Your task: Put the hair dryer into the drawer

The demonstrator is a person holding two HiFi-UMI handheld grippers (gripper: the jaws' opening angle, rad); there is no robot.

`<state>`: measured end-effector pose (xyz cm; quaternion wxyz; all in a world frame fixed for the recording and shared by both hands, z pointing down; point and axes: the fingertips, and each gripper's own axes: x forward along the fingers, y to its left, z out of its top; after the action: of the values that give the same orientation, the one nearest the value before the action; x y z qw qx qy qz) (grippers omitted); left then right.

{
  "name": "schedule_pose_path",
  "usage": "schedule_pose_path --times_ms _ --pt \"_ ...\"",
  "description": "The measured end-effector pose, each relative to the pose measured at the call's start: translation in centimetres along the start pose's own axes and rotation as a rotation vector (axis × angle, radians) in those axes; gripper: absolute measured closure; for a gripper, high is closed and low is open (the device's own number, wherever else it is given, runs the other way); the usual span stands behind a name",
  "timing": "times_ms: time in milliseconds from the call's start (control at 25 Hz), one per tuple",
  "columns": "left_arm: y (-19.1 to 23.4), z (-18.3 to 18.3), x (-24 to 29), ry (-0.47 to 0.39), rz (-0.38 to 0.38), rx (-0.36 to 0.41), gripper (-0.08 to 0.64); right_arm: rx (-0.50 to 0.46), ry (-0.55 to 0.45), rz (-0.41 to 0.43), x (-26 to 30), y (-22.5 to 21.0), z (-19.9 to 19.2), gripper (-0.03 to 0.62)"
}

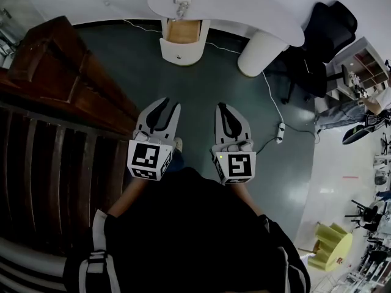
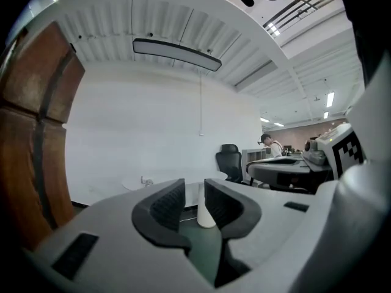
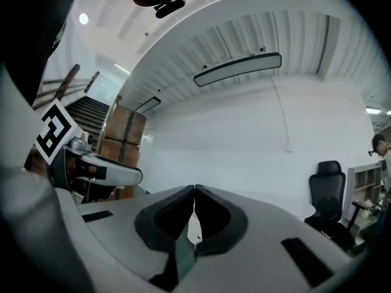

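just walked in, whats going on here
A person is holding a gripper in each hand, both aimed at a white table ahead. The left gripper has its jaws apart with nothing between them. The right gripper has its jaws together and empty. Under the table a drawer stands open. A small pale thing lies on the tabletop above it, too small to identify. Nothing has been picked up yet.

2 grippers are showing: left gripper (image 1: 171,103) and right gripper (image 1: 220,105). 1 white table (image 1: 244,5) is standing with 1 drawer unit (image 1: 181,41), 1 black chair (image 1: 330,26) and 1 power strip (image 1: 280,132) nearby.
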<state>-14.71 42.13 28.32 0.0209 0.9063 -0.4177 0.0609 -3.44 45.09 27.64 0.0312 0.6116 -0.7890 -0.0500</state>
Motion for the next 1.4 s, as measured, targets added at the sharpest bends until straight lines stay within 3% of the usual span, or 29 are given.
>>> schedule_pose_path --times_ms 560,1400 --pt "10.0 -0.2 12.6 0.054 -0.079 -0.009 0.437 0.000 0.041 -0.029 15.9 -3.0 -1.7 0.566" --pt "14.0 -1.1 19.3 0.091 -0.114 -0.040 0.413 0.007 0.030 -0.020 23.3 -5.7 -1.9 0.566"
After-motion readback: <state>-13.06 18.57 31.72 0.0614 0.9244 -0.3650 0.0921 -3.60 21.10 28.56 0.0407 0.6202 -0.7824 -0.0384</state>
